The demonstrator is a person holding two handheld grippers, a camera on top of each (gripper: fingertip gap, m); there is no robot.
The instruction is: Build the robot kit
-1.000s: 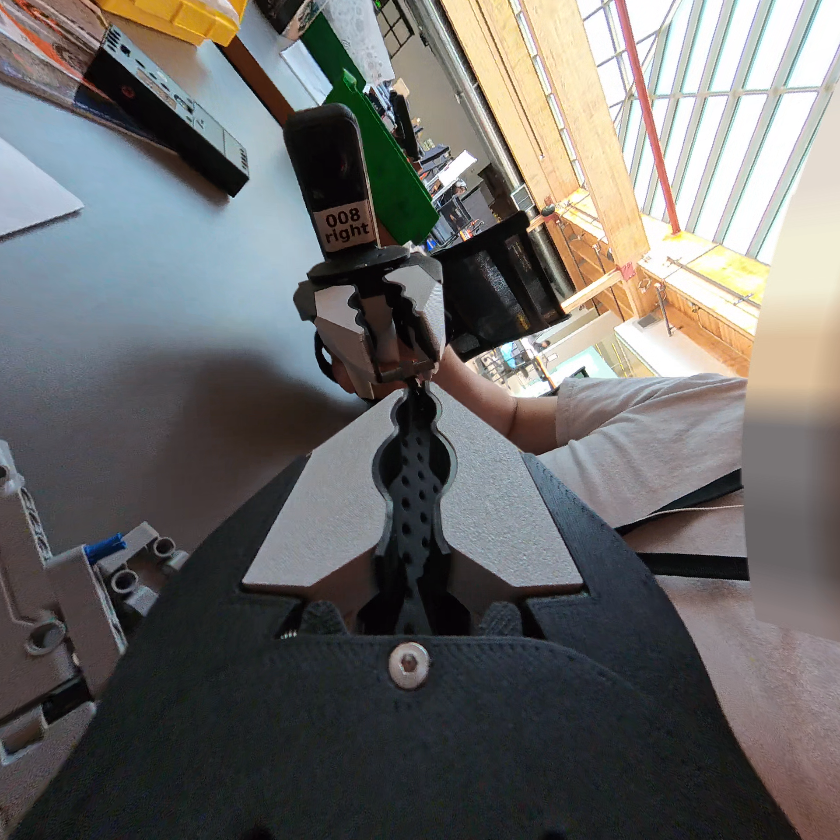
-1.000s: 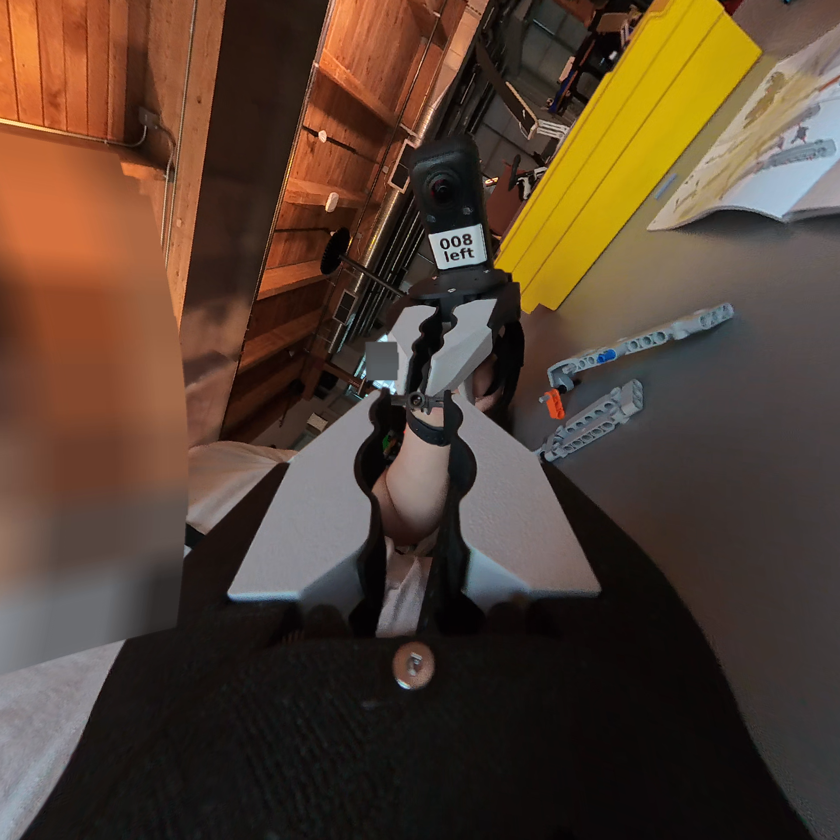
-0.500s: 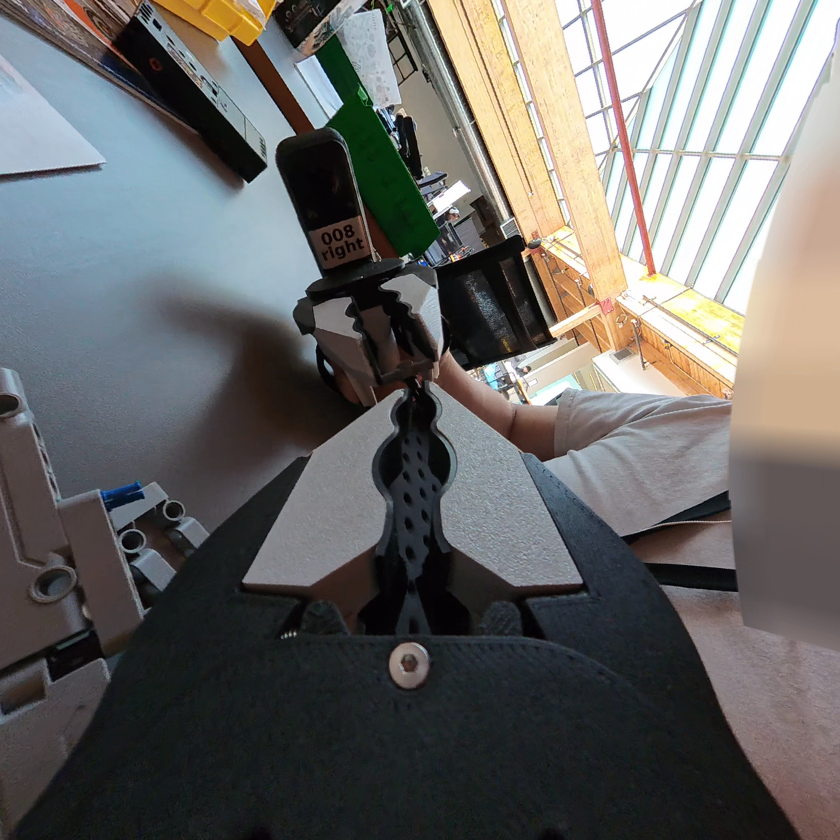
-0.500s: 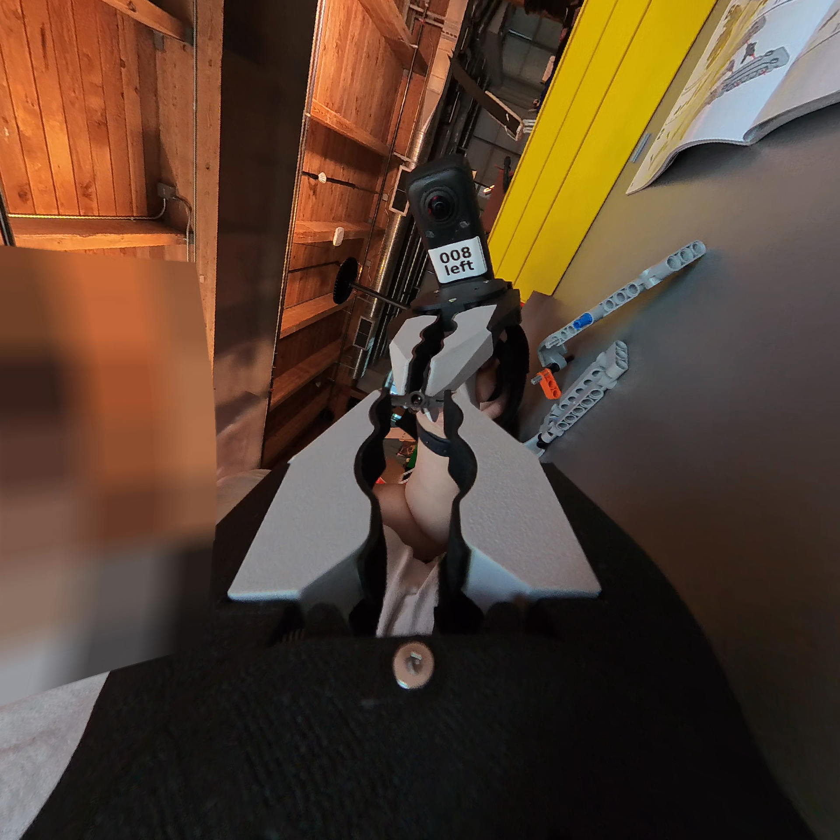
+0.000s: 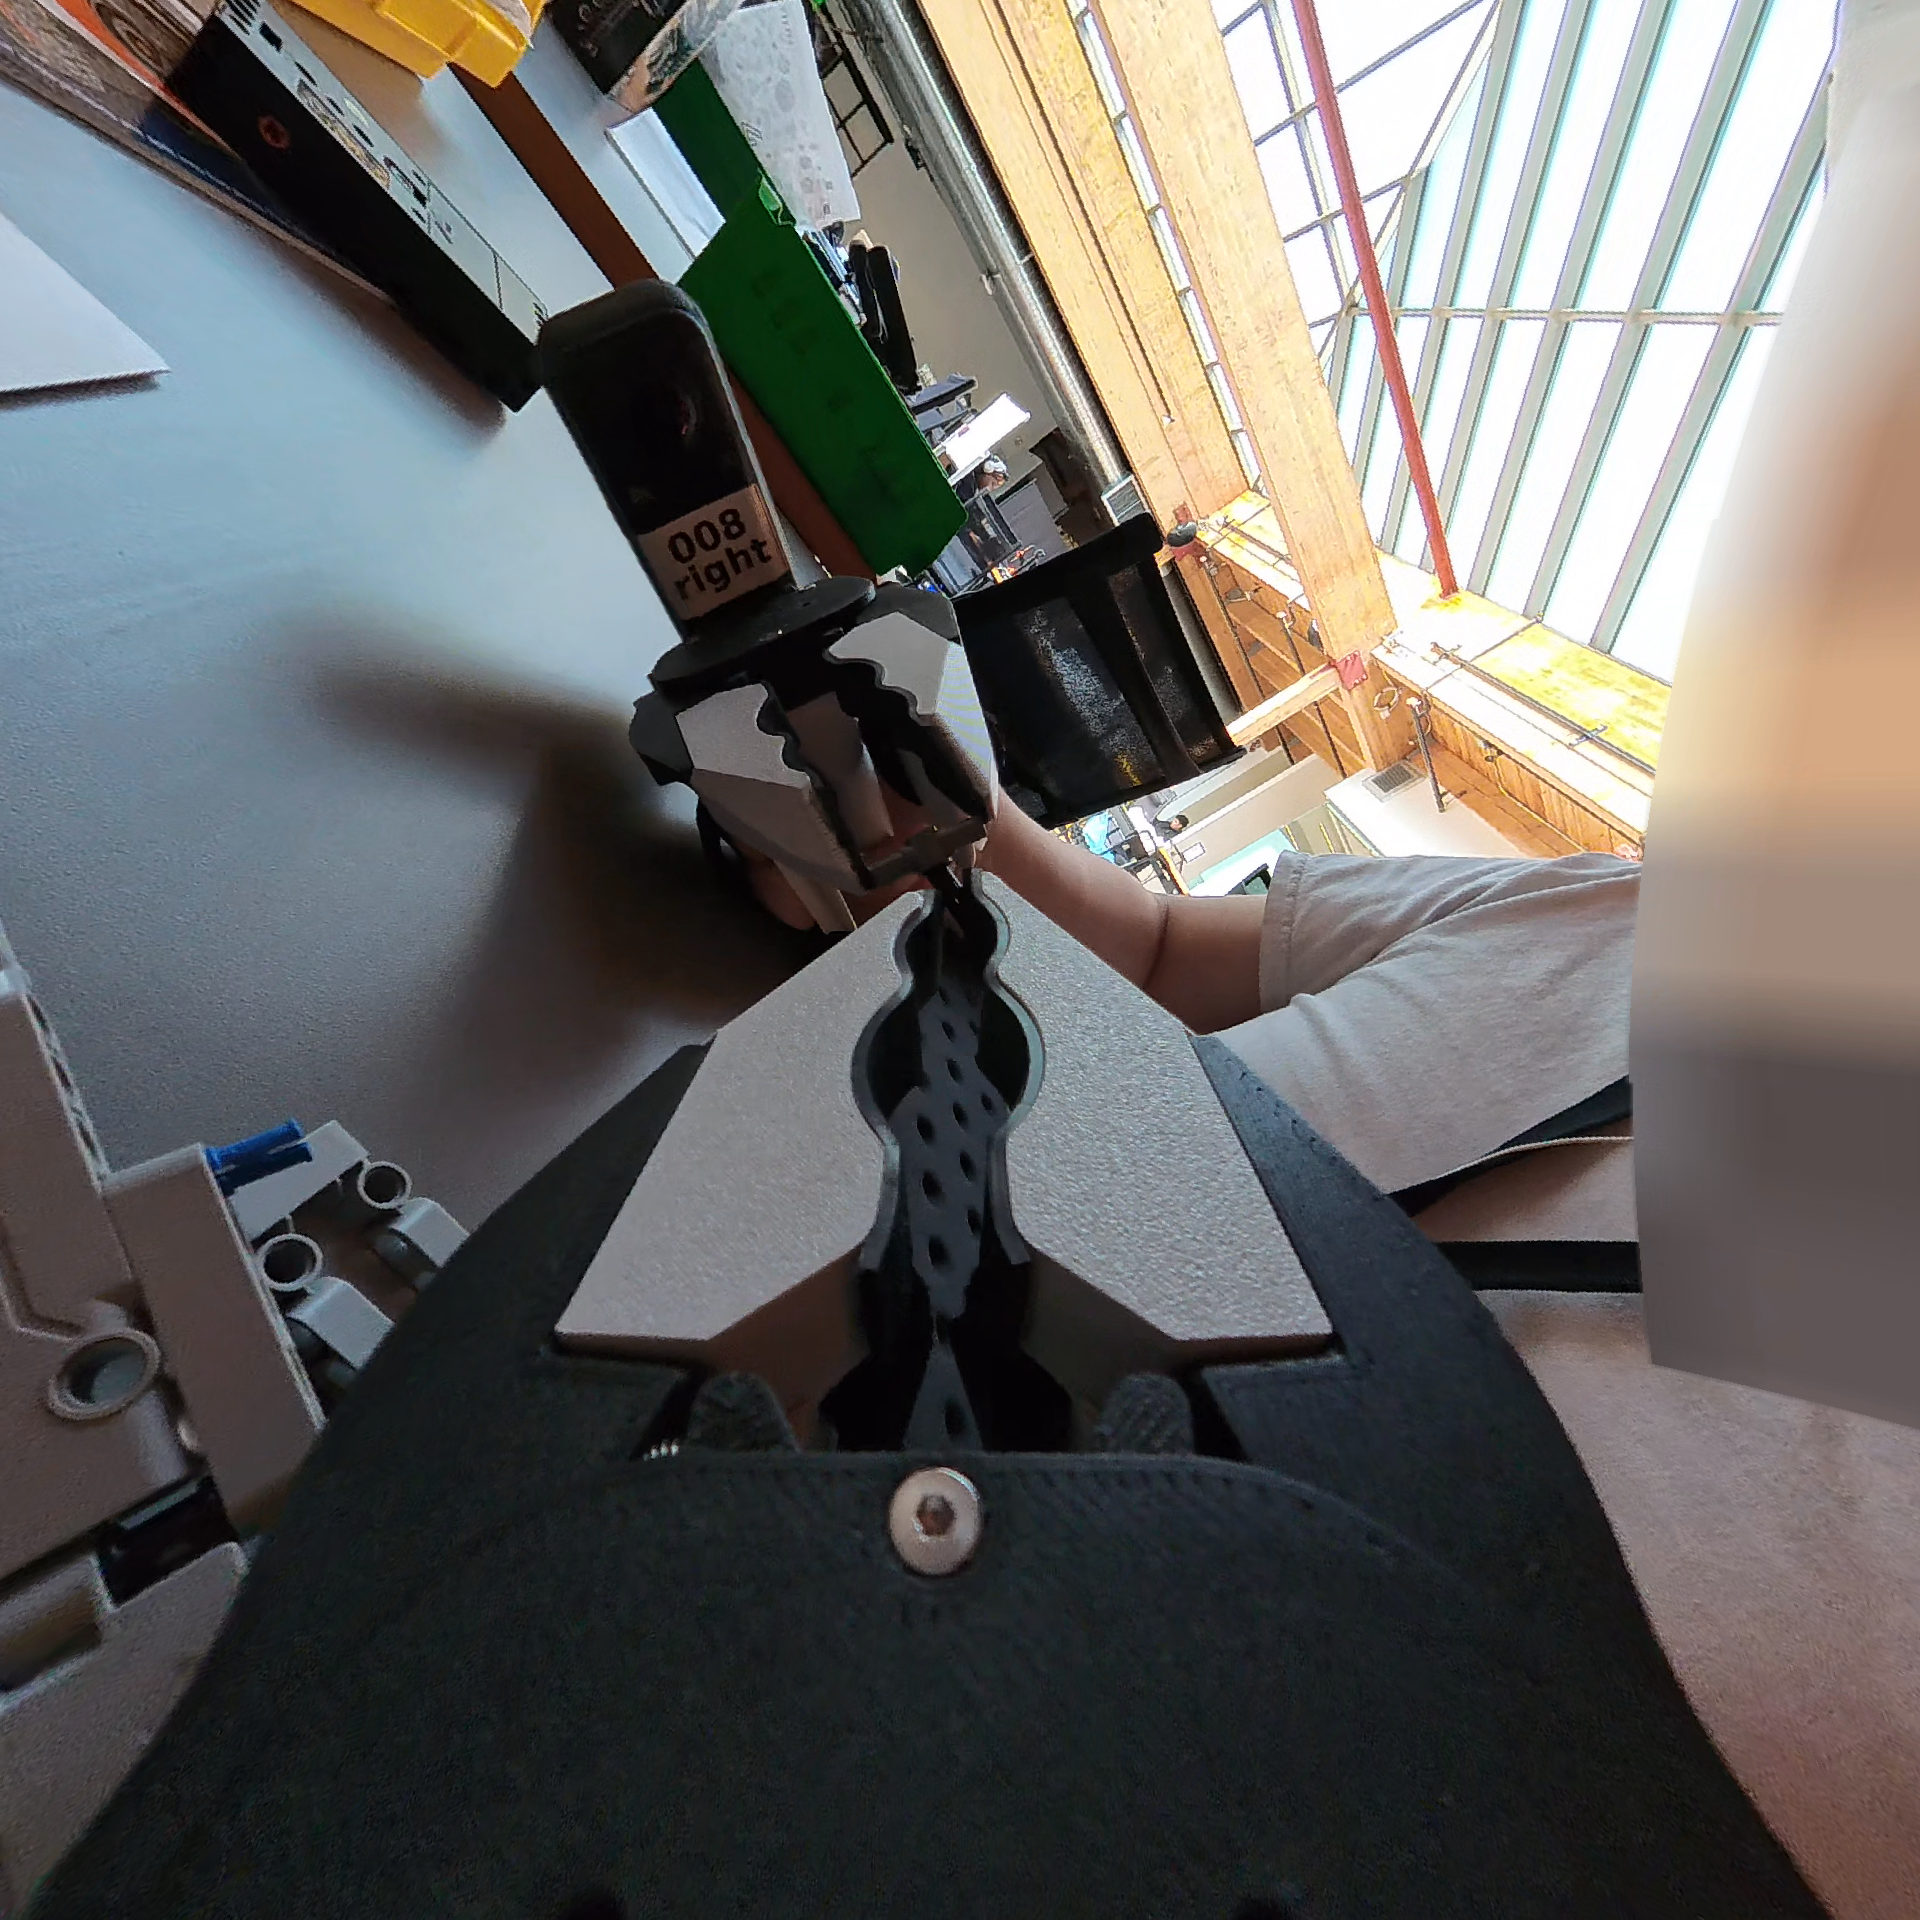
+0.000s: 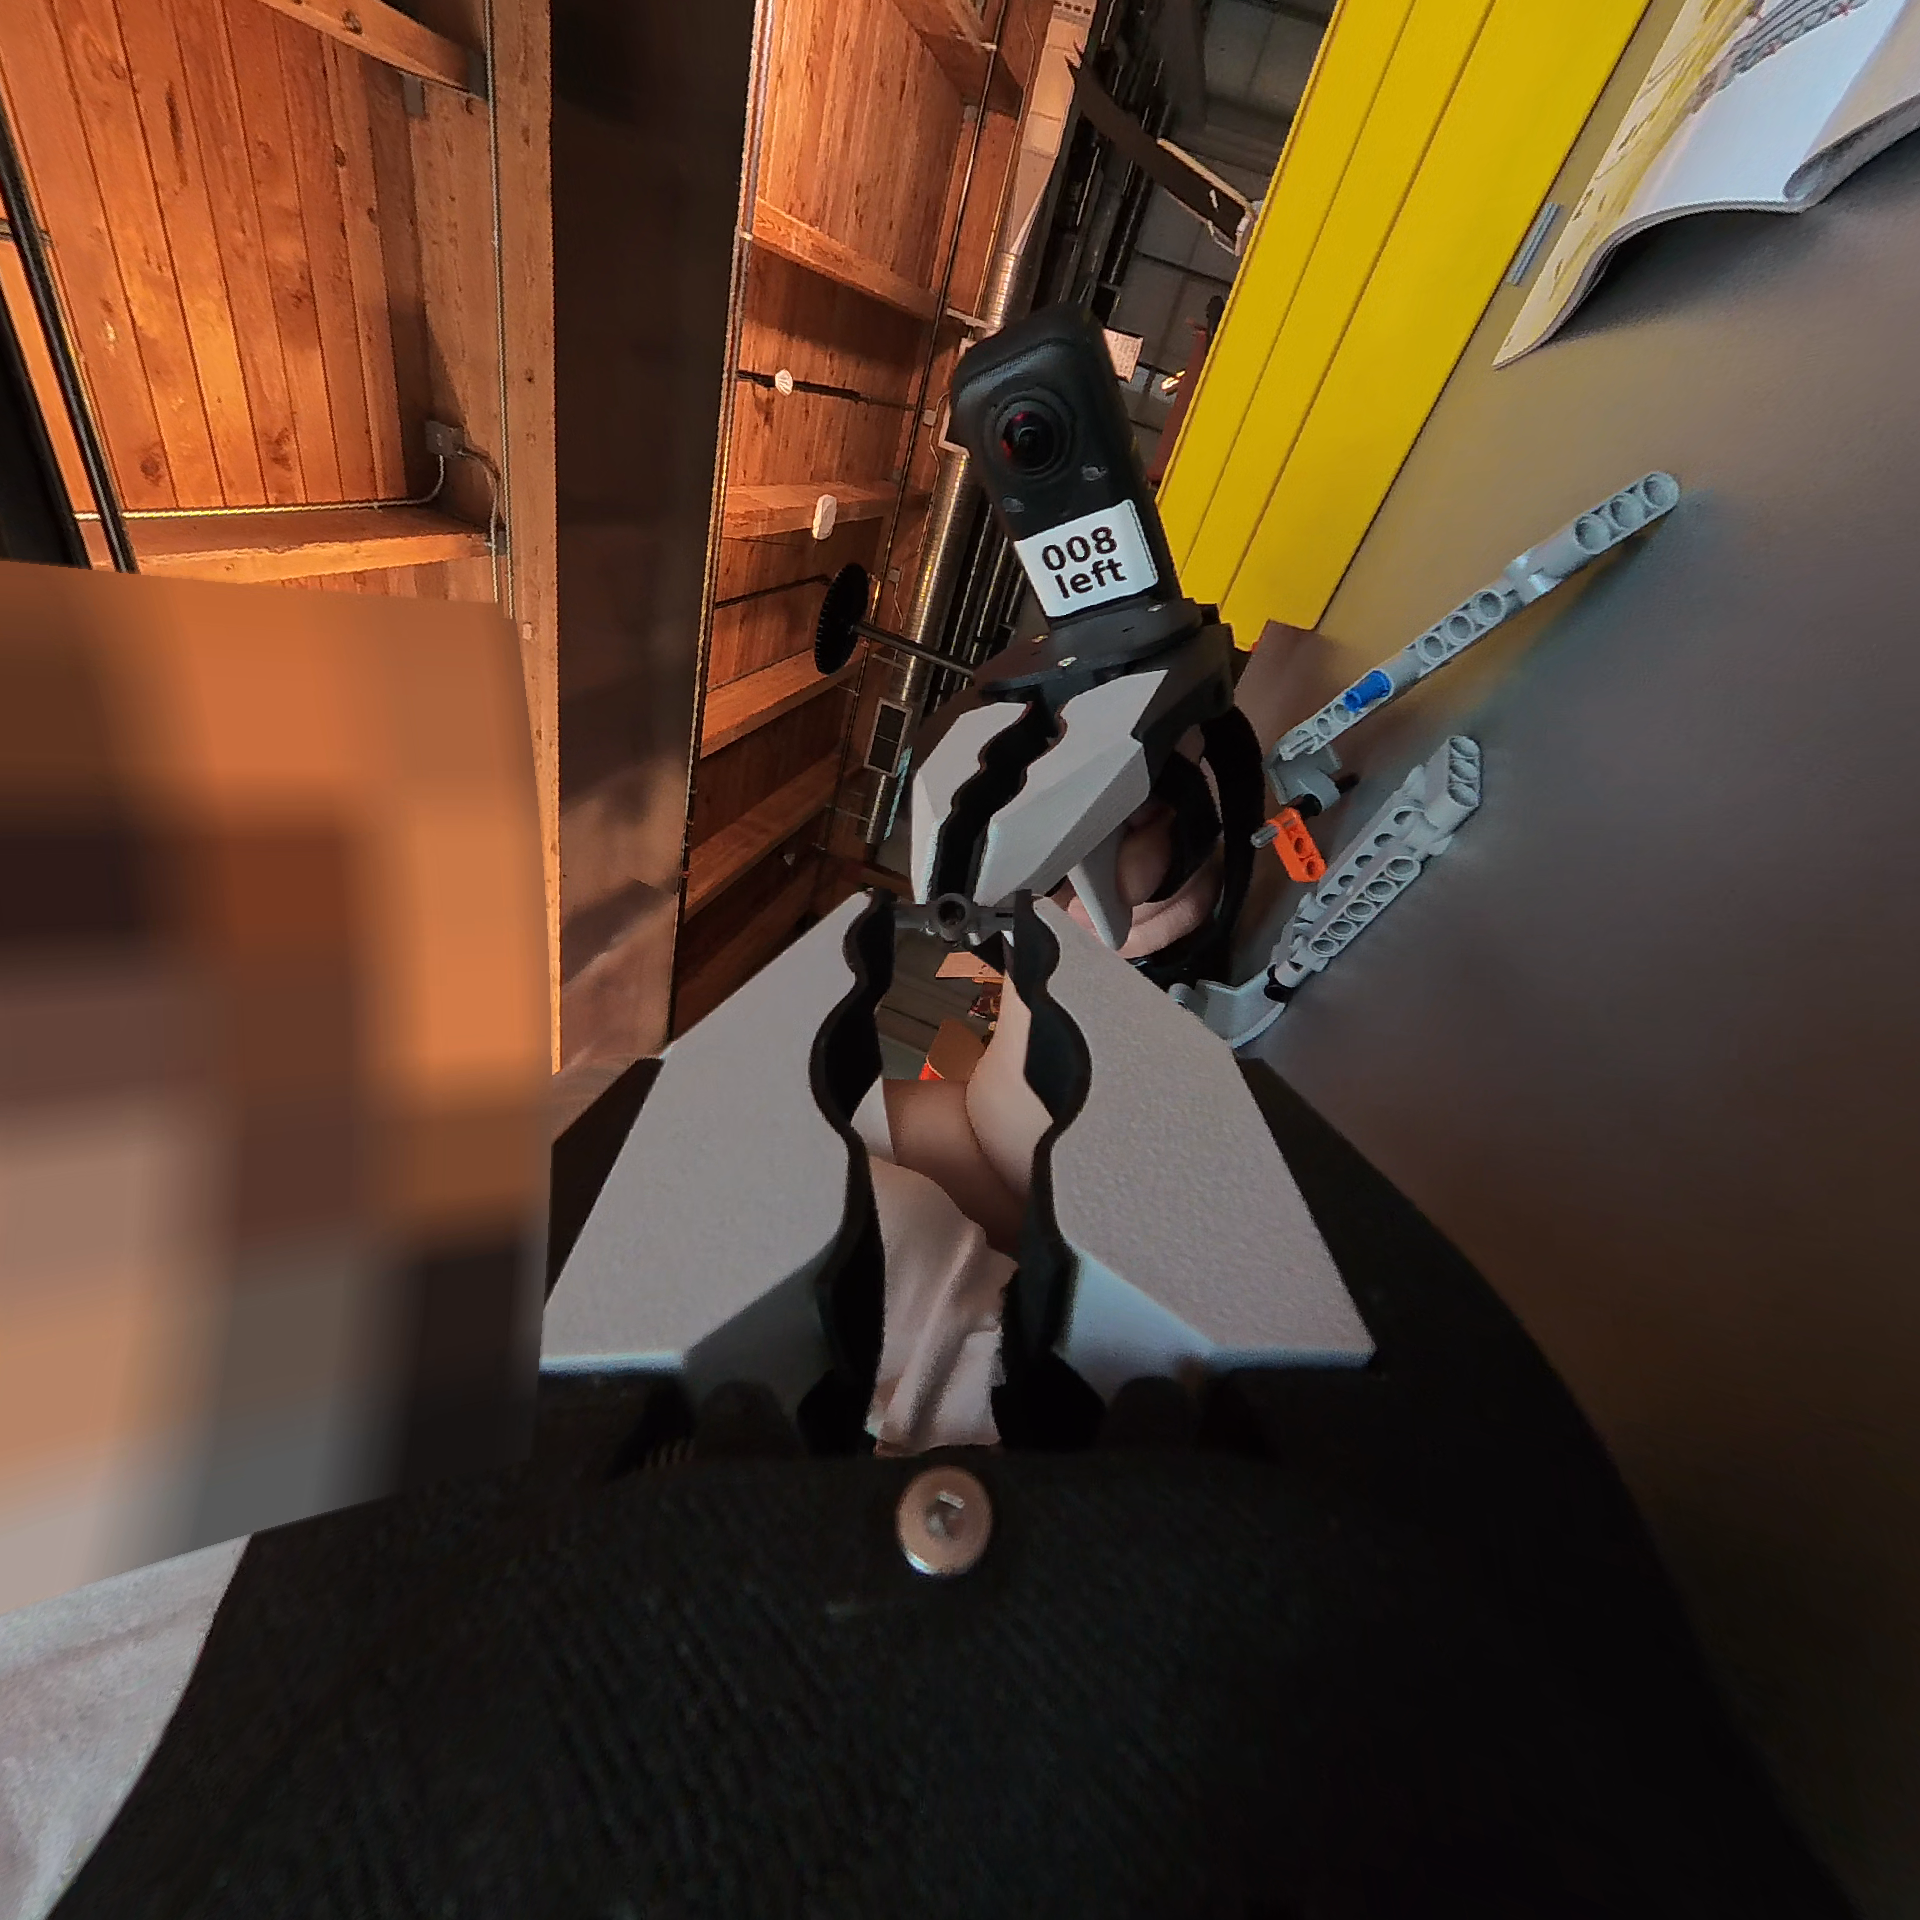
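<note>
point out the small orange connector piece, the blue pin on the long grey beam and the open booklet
small orange connector piece (image 6: 1299, 837), right wrist view, its body
blue pin (image 6: 1369, 688), right wrist view, its end
open booklet (image 6: 1704, 135), right wrist view, left page

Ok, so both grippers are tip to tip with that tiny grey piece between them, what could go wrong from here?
The right gripper pinches the small grey connector only at its very tips, so a push could twist it out. The left gripper seems to grip a thin black part just as narrowly, so slight misalignment may jam or pop it. They meet beside the table, not over it, so a dropped piece could fall away.
</note>
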